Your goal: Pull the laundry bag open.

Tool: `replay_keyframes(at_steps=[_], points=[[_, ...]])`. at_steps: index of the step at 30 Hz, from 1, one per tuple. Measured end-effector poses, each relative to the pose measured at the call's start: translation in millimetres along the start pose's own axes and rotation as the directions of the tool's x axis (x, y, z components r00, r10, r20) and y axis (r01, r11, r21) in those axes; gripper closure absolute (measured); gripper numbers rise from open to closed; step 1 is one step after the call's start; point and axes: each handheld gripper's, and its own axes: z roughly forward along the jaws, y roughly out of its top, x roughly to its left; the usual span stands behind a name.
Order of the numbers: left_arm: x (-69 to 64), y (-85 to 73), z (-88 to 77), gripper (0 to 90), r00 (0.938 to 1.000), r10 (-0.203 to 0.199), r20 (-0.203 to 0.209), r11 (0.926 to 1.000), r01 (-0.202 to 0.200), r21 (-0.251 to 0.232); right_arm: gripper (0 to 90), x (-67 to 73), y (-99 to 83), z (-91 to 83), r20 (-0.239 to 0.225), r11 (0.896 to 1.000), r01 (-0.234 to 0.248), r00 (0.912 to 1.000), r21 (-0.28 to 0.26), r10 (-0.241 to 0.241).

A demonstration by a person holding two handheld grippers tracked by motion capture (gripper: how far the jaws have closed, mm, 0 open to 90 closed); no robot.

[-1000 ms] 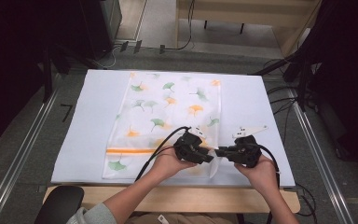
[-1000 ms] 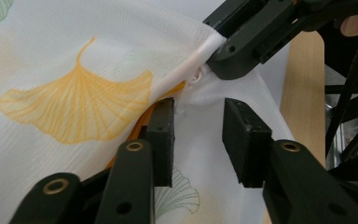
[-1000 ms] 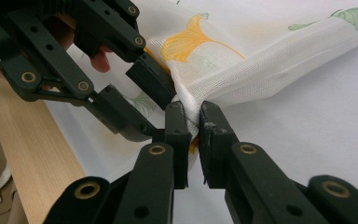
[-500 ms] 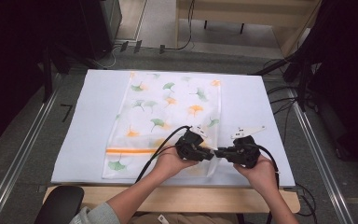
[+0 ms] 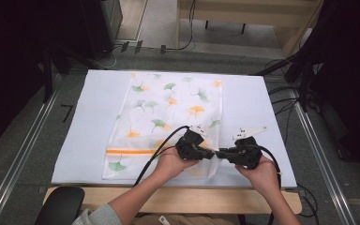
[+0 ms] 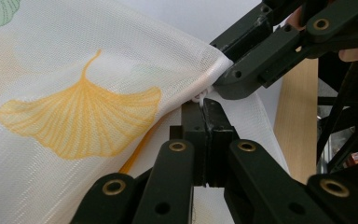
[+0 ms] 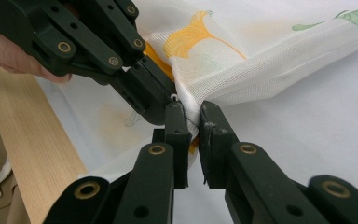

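At near corner of mesh bag (image 5: 168, 112) we got left gripper (image 5: 209, 153) just clamped on zipper pull, right gripper (image 5: 221, 153) pinching fabric to brace it

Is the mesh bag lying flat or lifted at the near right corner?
Lifted. The mesh bag lies spread on the table, but the left gripper and right gripper pinch its bunched corner.

so the count: one white mesh bag (image 5: 168, 112) printed with leaves, lying on one white table cover (image 5: 253, 103). two black grippers, the left gripper (image 5: 206, 153) and the right gripper (image 5: 221, 153), one in each hand. one orange stripe (image 5: 130, 151) across the bag.
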Motion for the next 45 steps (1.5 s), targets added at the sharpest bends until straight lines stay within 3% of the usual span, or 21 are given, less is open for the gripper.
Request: replay_keyframes(at_steps=[8,25,32,37,45], points=[[0.9,-0.7,-3.7,90.0,0.9997,-0.022,0.006,0.9997,0.022,0.006,84.9,0.6,-0.2,-0.6,-0.005,1.000,0.001,1.0000,0.002,-0.001],[4.9,-1.3,-2.2,90.0,0.9997,-0.026,-0.002,0.9993,0.026,0.027,85.2,1.8,-0.2,-3.8,0.002,1.000,0.012,0.9999,-0.001,-0.012],[16.1,-6.8,-10.9,90.0,0.9991,-0.032,-0.027,0.9989,0.033,0.033,85.1,-1.6,-1.1,-8.2,0.002,1.000,0.005,1.0000,-0.015,-0.005],[25.5,-15.7,-18.4,90.0,0.9976,-0.057,-0.039,0.9976,0.059,0.036,85.0,-3.8,-2.1,-8.8,0.005,1.000,-0.002,1.0000,-0.012,0.002],[21.2,-15.4,-18.9,90.0,0.9980,-0.056,-0.029,0.9979,0.057,0.031,85.0,-3.7,-2.4,-8.0,0.012,1.000,-0.003,0.9999,-0.006,0.003]])
